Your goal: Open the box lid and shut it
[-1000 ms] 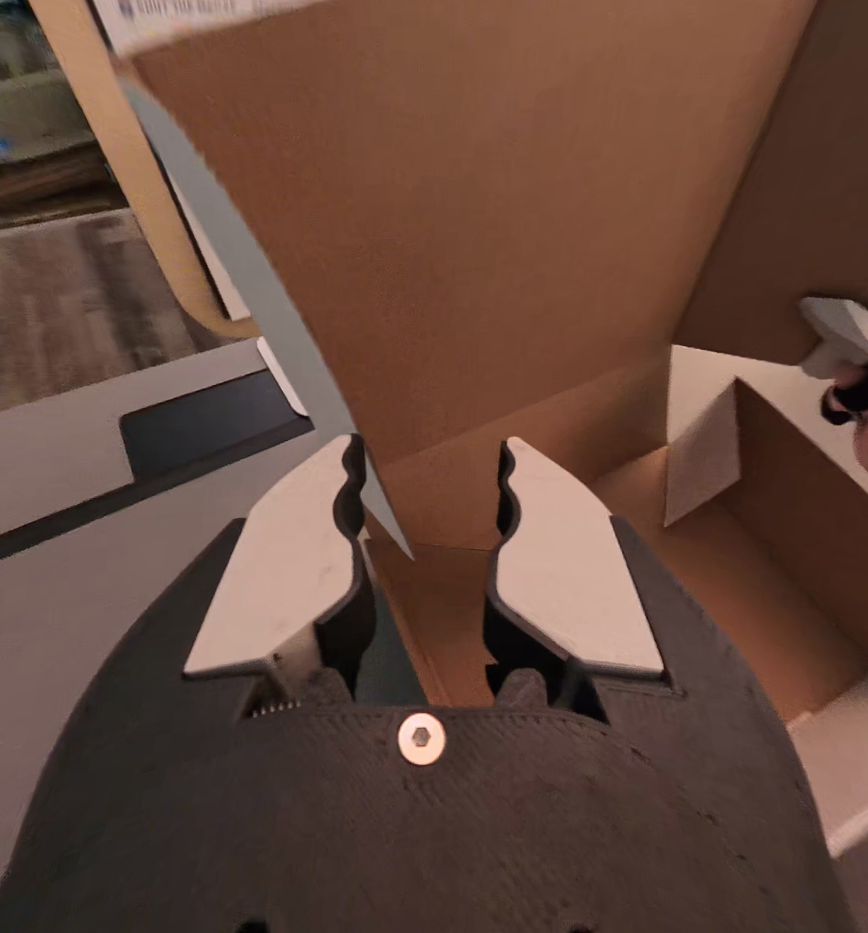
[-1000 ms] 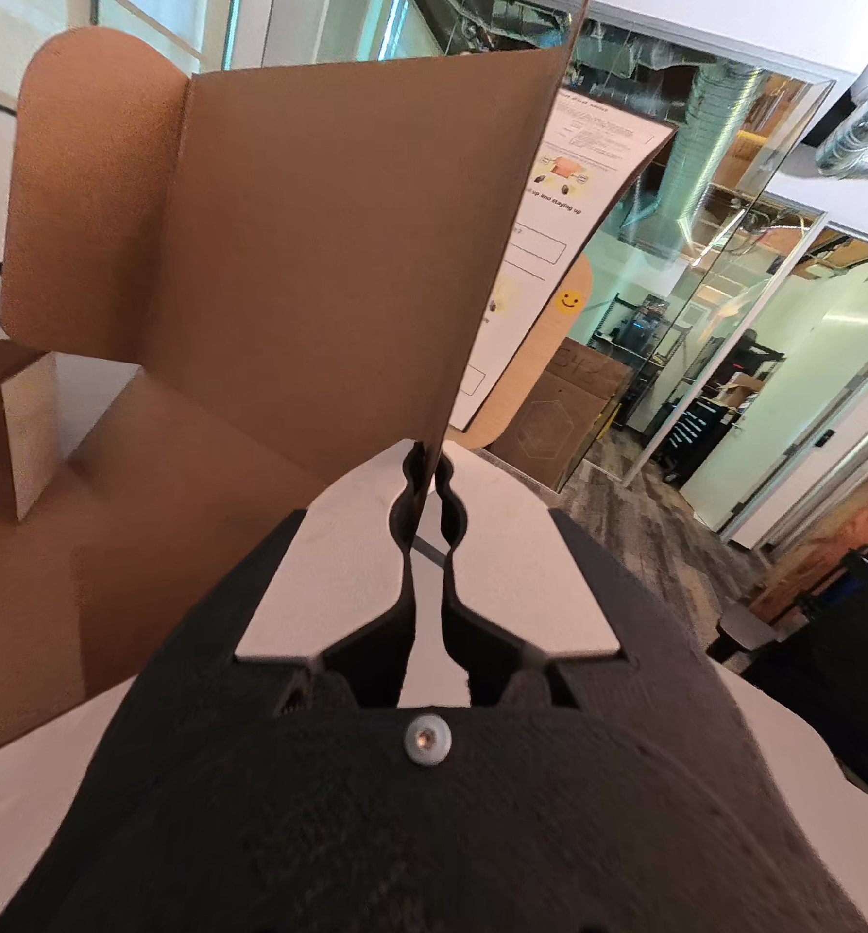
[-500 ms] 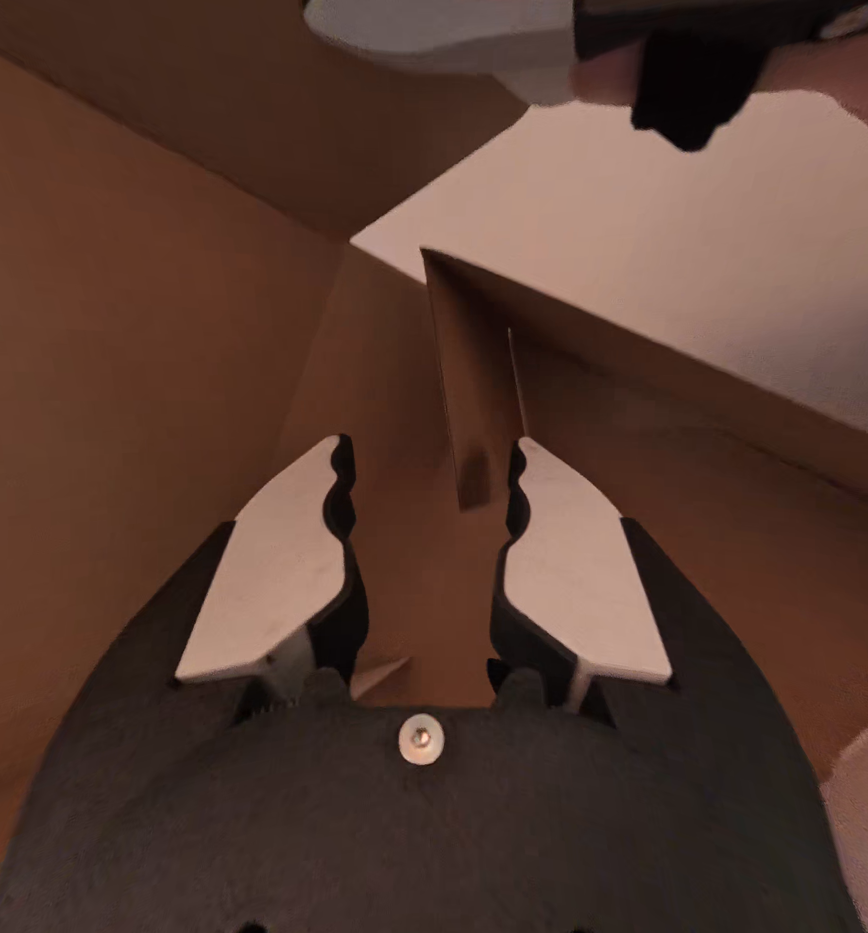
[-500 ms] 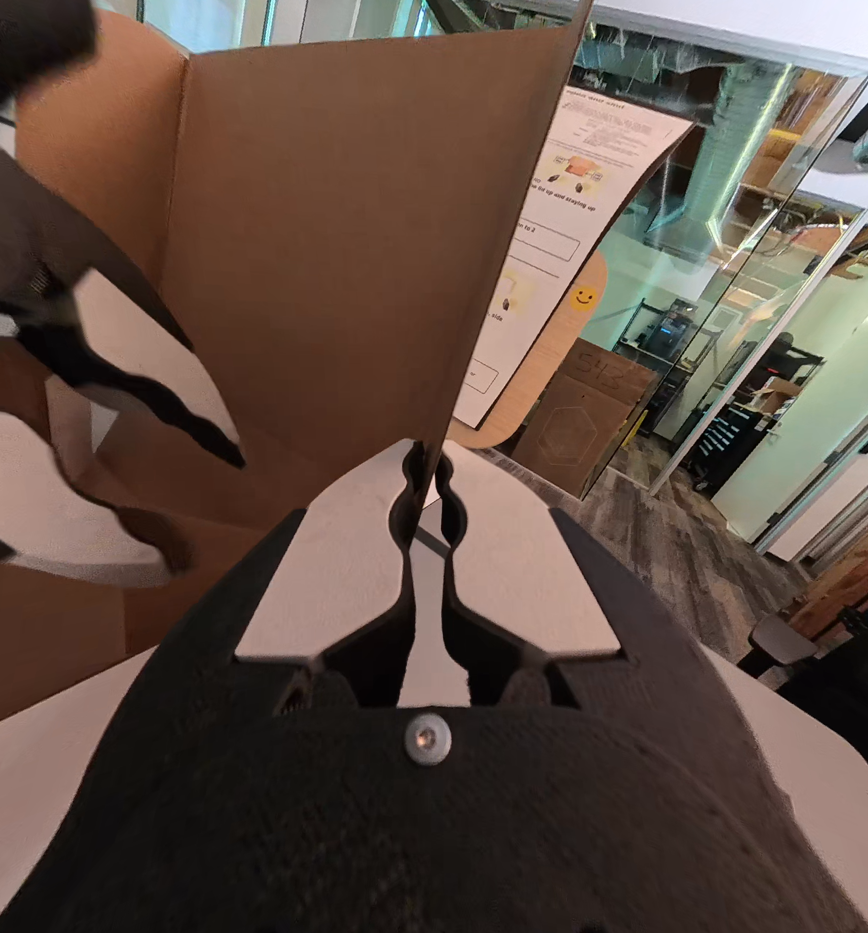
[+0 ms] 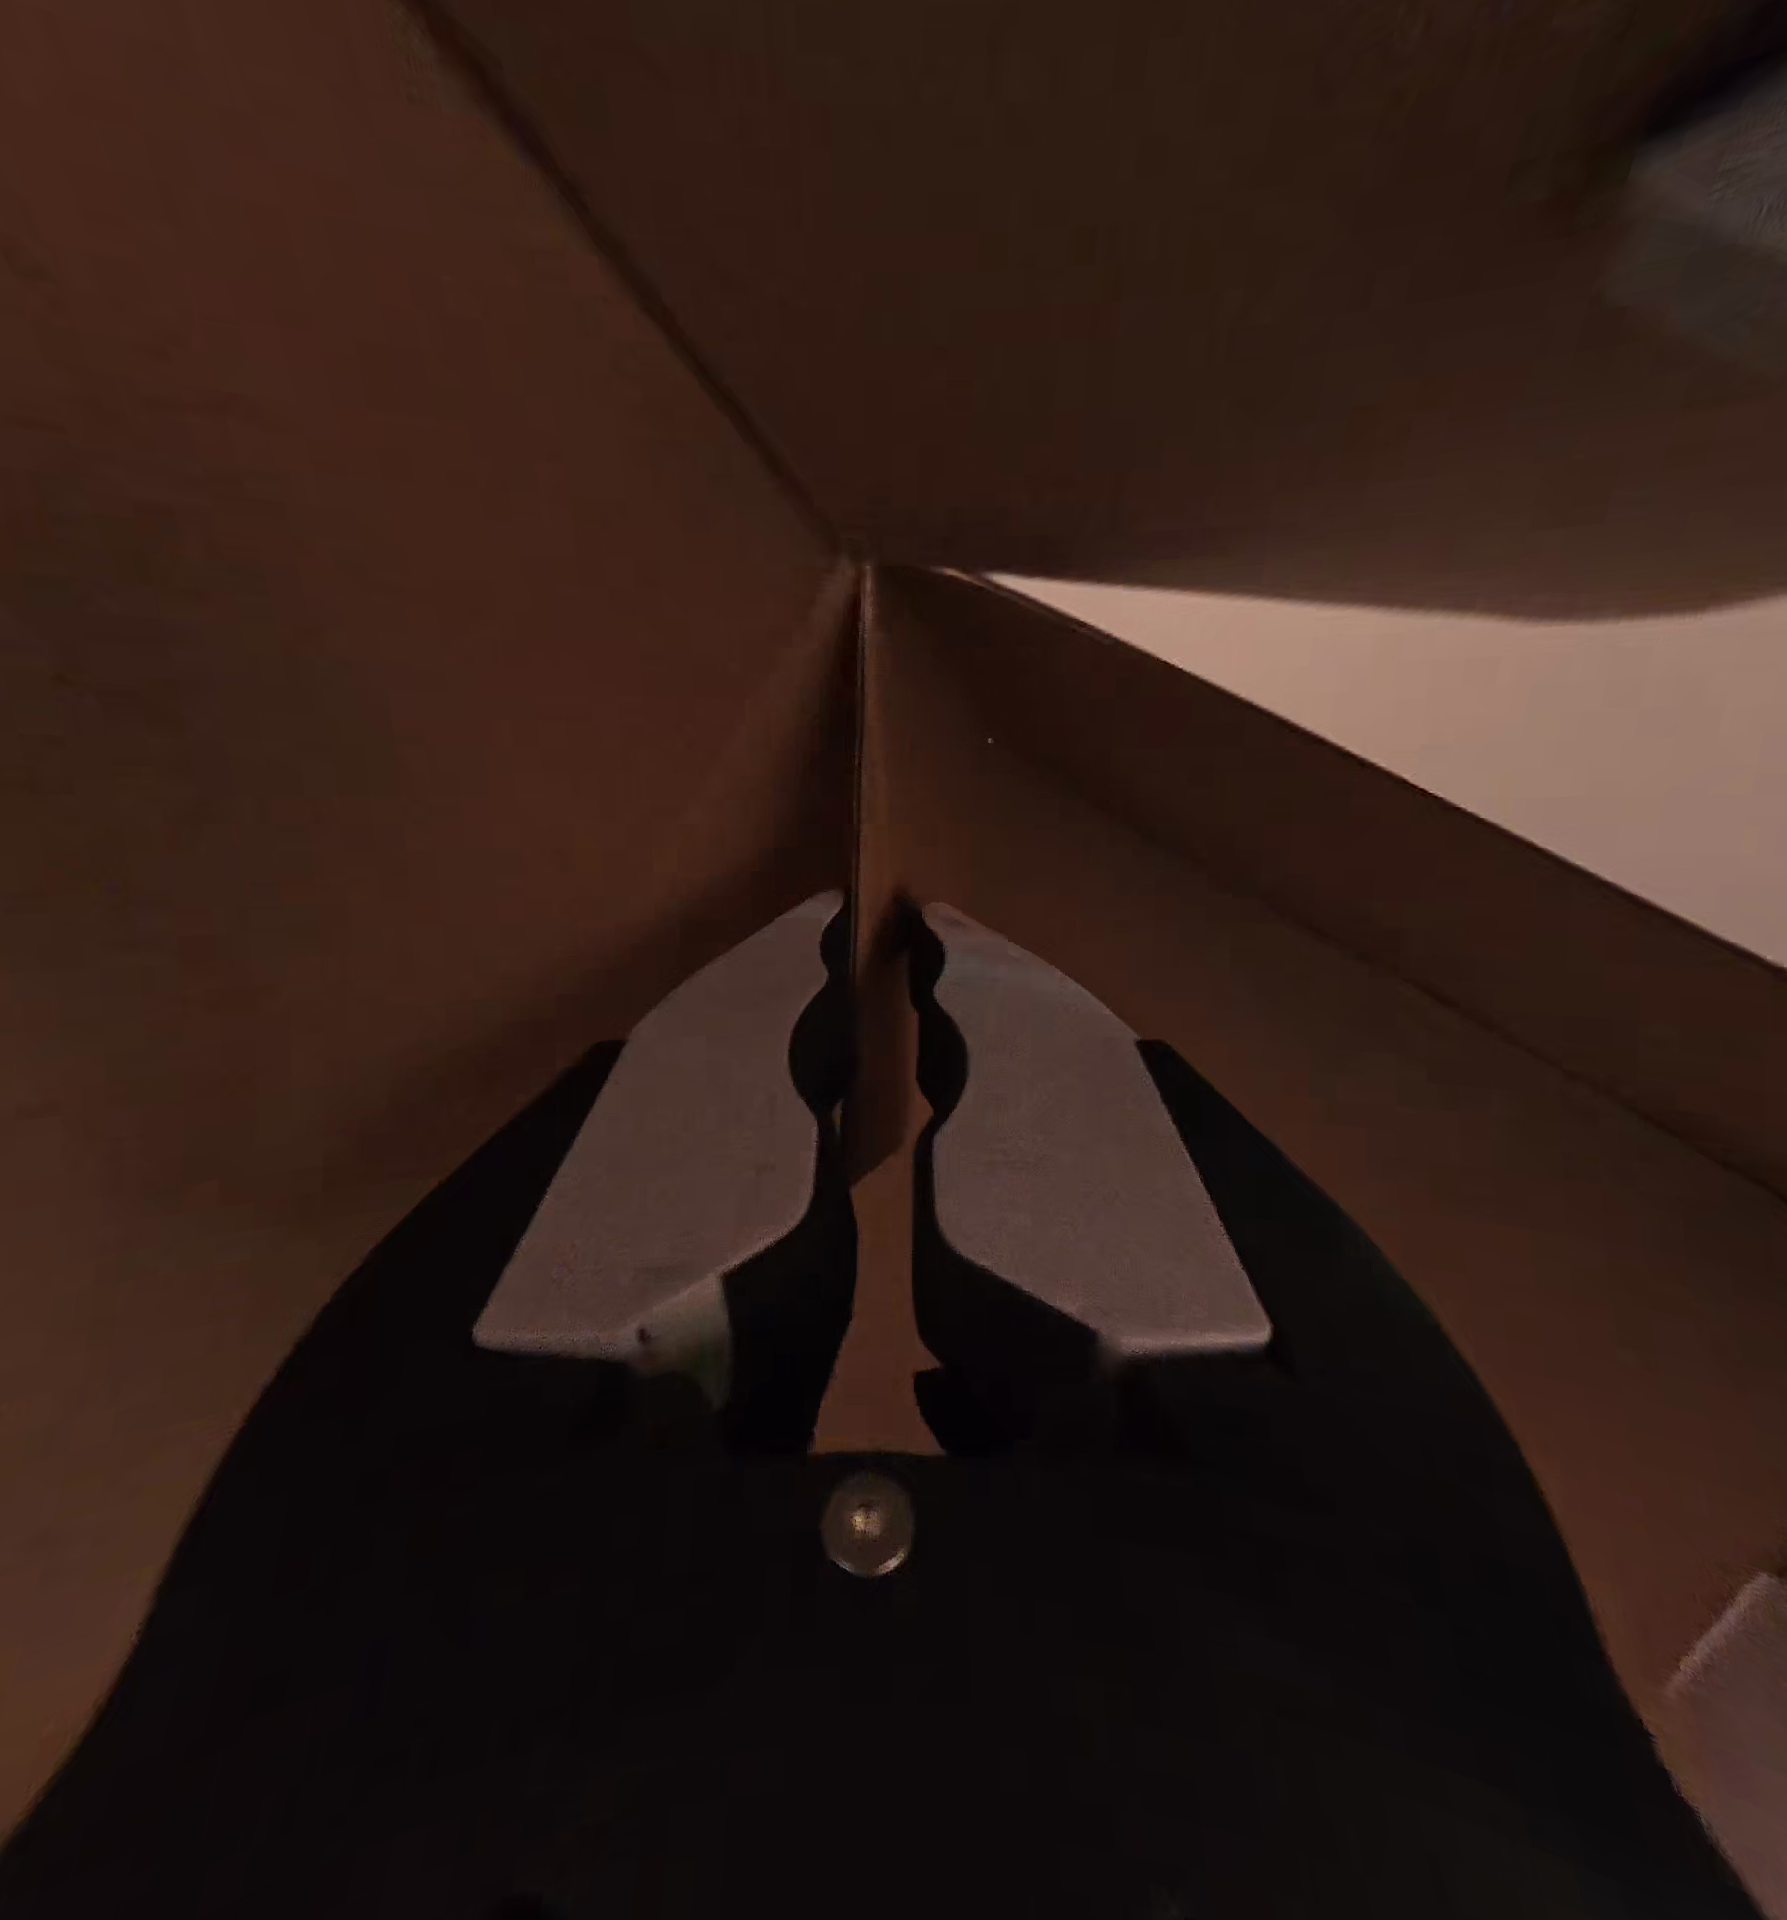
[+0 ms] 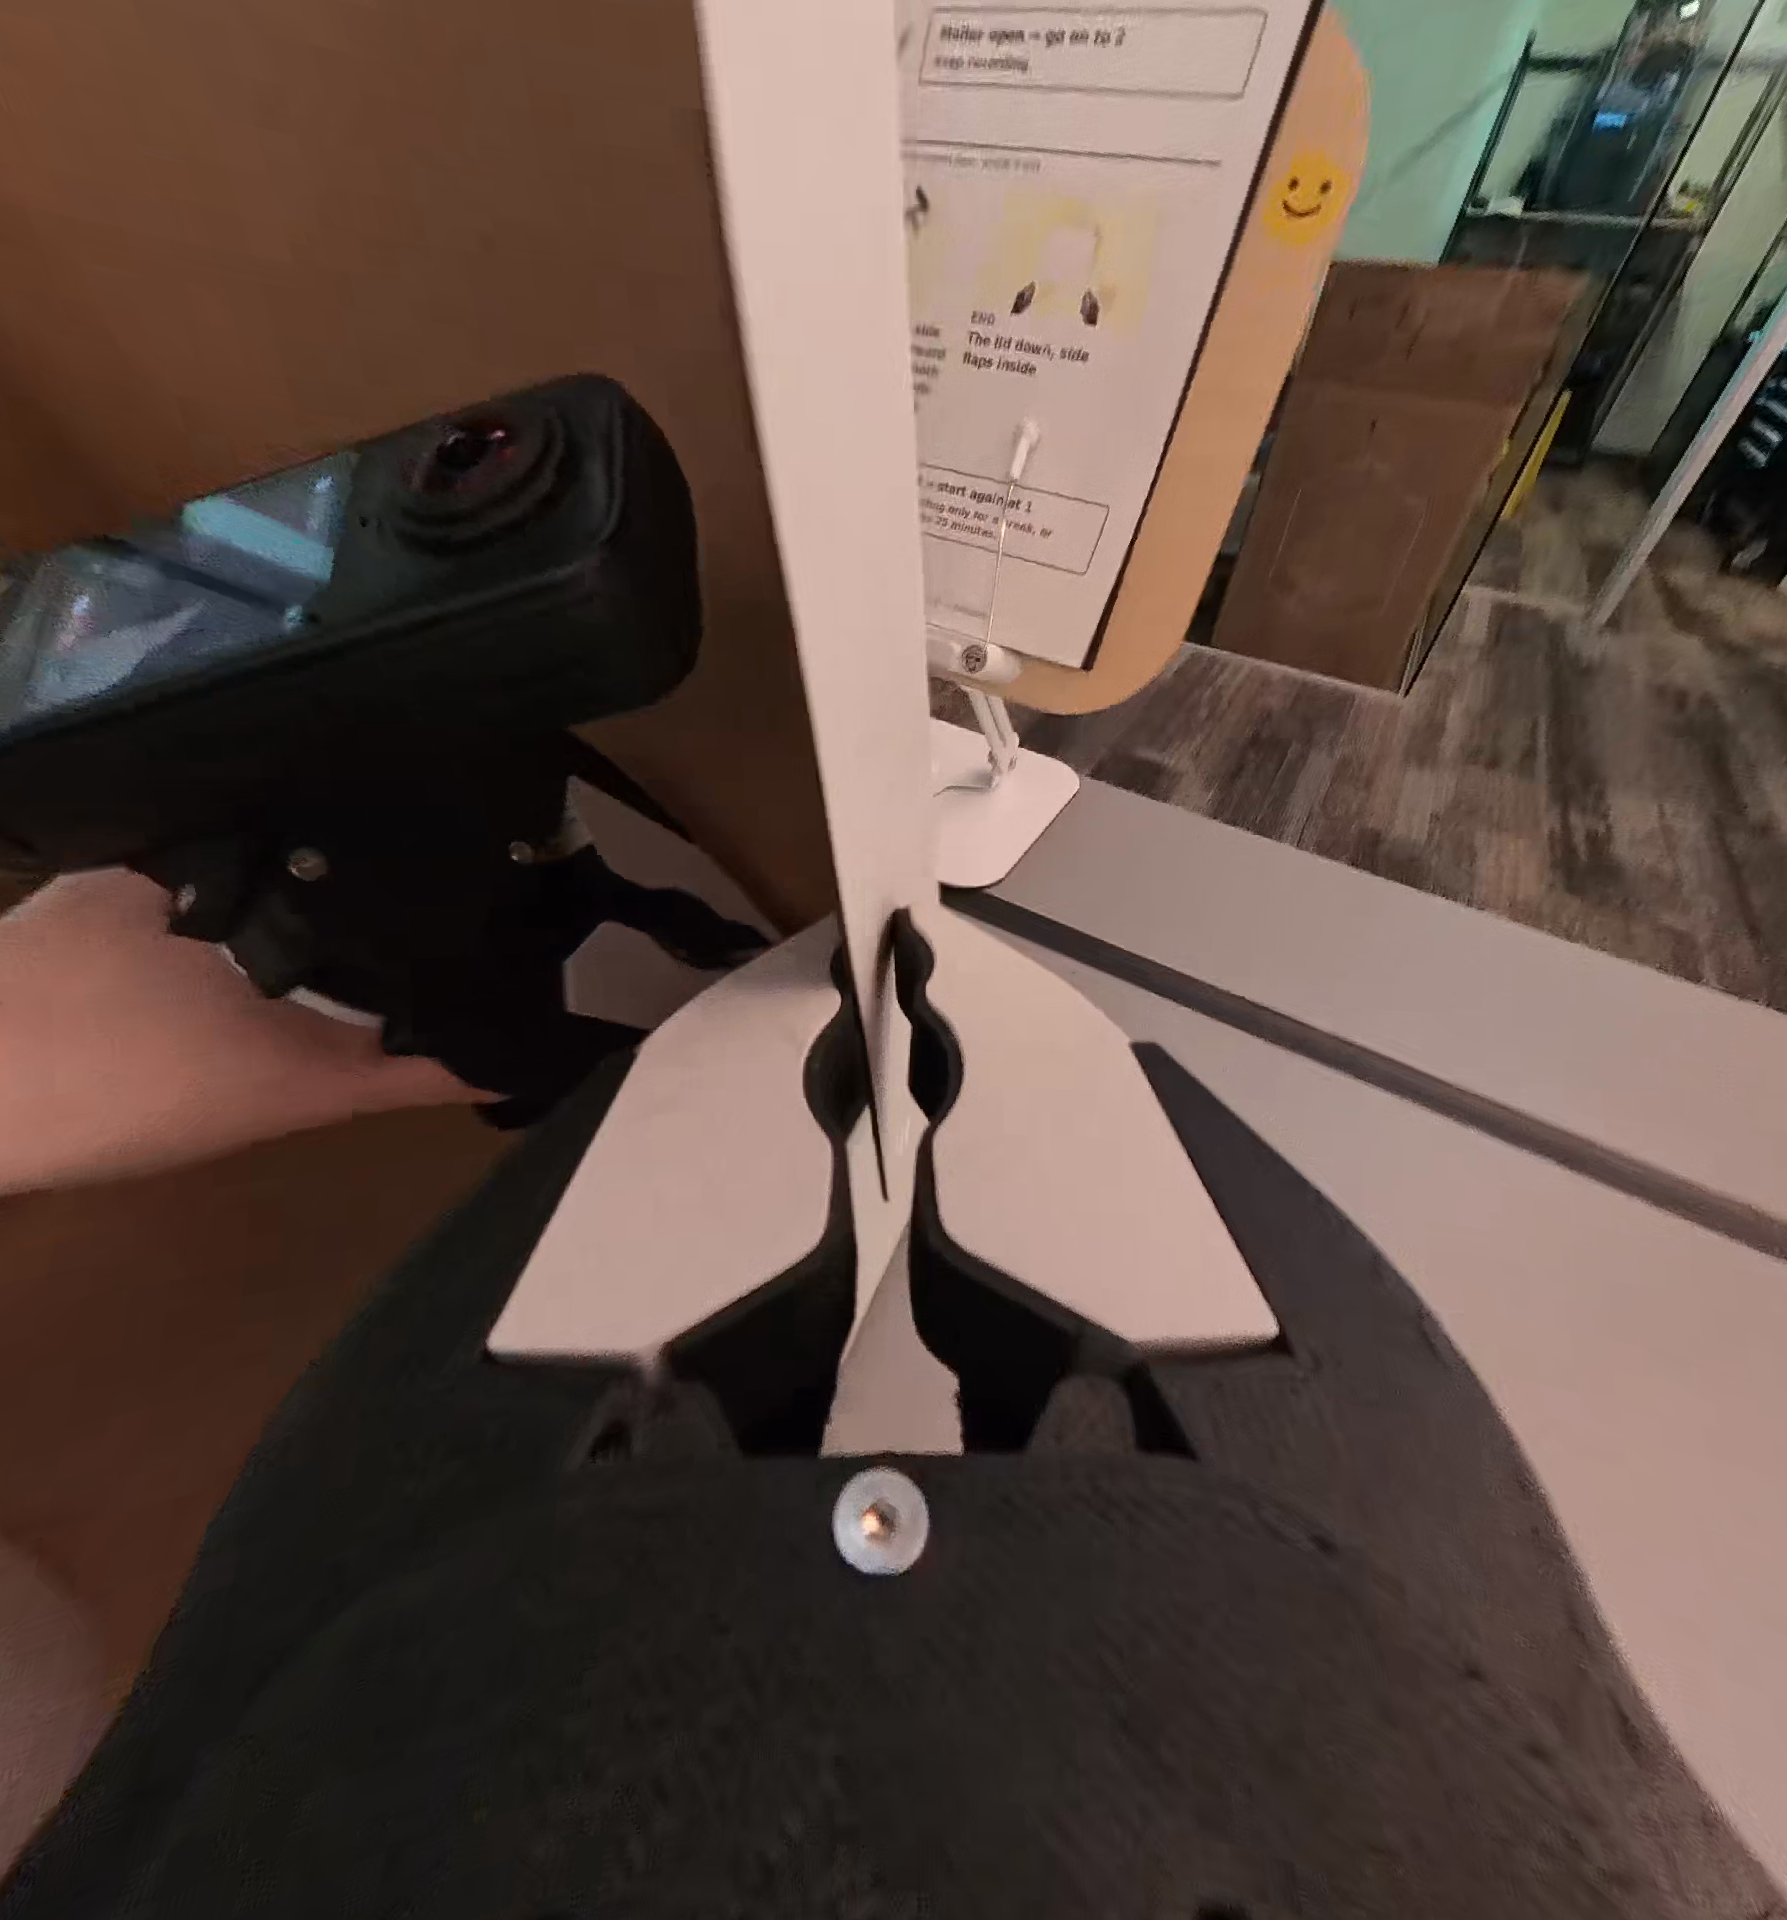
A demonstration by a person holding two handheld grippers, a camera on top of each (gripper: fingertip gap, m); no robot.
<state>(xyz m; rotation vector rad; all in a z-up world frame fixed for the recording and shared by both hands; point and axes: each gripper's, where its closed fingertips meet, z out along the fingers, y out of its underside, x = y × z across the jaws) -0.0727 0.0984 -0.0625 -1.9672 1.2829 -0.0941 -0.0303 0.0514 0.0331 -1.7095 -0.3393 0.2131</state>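
Note:
The brown cardboard box fills the left wrist view, dim inside. My left gripper (image 5: 873, 920) is shut on the thin edge of an inner side flap (image 5: 871, 769) that stands upright at the box corner. The lid (image 5: 1180, 312) hangs overhead. In the right wrist view my right gripper (image 6: 873, 935) is shut on the lid's edge (image 6: 816, 416), white outside and brown inside. The left gripper's black body (image 6: 401, 727) and the hand holding it (image 6: 89, 1039) reach under the lid into the box.
An instruction sheet on a white stand (image 6: 1055, 312) stands just behind the lid on the white table (image 6: 1491, 1247). A dark groove (image 6: 1388, 1081) crosses the table. A cardboard box (image 6: 1388, 468) sits on the floor beyond, near glass partitions.
My left gripper has moved deeper into the box and closed on the side flap. My right gripper still holds the lid, which has swung so that its white outer face shows.

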